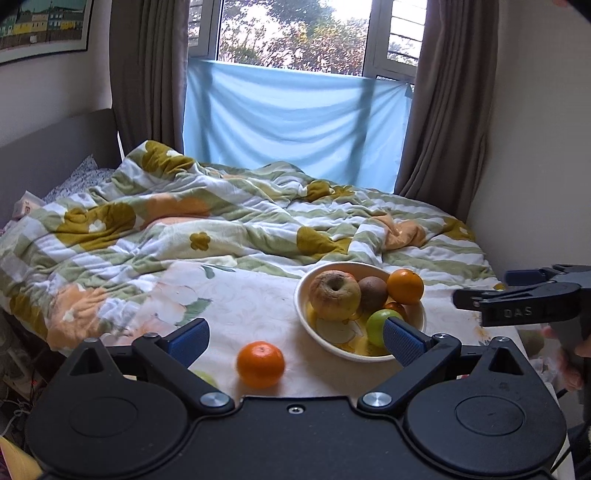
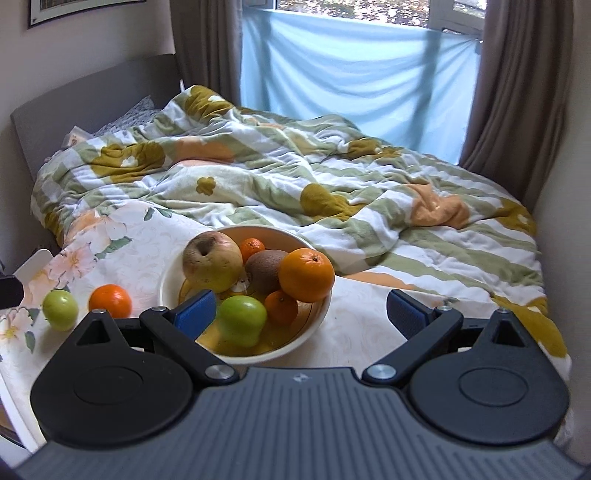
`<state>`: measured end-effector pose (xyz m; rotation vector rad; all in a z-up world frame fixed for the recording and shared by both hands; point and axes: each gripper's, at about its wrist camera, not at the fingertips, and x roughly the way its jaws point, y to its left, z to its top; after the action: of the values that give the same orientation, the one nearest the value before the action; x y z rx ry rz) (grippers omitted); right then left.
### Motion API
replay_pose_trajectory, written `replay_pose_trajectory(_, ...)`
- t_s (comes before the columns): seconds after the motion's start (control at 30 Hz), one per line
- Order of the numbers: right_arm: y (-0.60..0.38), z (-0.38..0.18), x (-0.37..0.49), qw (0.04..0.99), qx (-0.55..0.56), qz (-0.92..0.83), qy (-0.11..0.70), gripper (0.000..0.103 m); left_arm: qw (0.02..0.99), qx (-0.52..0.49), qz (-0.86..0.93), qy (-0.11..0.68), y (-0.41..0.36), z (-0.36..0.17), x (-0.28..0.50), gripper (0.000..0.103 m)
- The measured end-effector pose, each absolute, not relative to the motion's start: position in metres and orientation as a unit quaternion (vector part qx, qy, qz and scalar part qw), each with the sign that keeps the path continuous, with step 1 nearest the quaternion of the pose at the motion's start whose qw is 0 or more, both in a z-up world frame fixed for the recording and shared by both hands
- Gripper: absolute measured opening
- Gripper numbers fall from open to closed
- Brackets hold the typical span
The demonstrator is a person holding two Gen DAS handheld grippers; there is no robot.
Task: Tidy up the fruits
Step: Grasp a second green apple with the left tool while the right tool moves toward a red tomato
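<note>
**Loose tangerine: grasp guidance**

Left gripper point(image 1: 293, 341) is spread wide, empty. The tangerine point(image 1: 260, 364) lies between its fingers, on the tablecloth point(image 1: 240, 295), at 8 o'clock from the bowl point(image 1: 303, 295). Likely light, soft-skinned: grip gently across its widest part. Right gripper point(image 2: 301, 312) is released too.

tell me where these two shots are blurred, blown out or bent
Left wrist view: the window is blown out, the round orange tangerine on the tablecloth slightly soft, curtains bowed by the fisheye. Right wrist view: sharper, even daylight, the cream ceramic bowl crisp, bed edges curved.
</note>
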<state>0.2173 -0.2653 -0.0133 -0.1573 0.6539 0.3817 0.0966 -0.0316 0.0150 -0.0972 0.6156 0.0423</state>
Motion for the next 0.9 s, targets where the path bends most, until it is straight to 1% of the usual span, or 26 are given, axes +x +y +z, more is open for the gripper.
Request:
replay_pose_trajectory(0.2,-0.259,-0.001,0.180,0.933,-0.058,0.153,0.320,0.103,0.955,-0.027,0.018,0.295,-0.005,0.018,0.081,0.103)
replay_pose_trajectory(0.4,-0.251,-0.004,0.147,0.936,-0.038,0.114,0.330,0.103,0.951,-0.006,0.005,0.308,0.018,0.005,0.075,0.103)
replay_pose_trajectory(0.57,-0.247,-0.020,0.127,0.934,-0.012,0.080,0.347,0.103,0.946,0.015,-0.013,0.323,0.035,-0.014,0.078,0.103)
replay_pose_trajectory(0.9,-0.246,-0.063,0.111,0.927,-0.001,0.028,0.373,0.103,0.933,0.037,-0.032,0.357,0.053,-0.064,0.103,0.103)
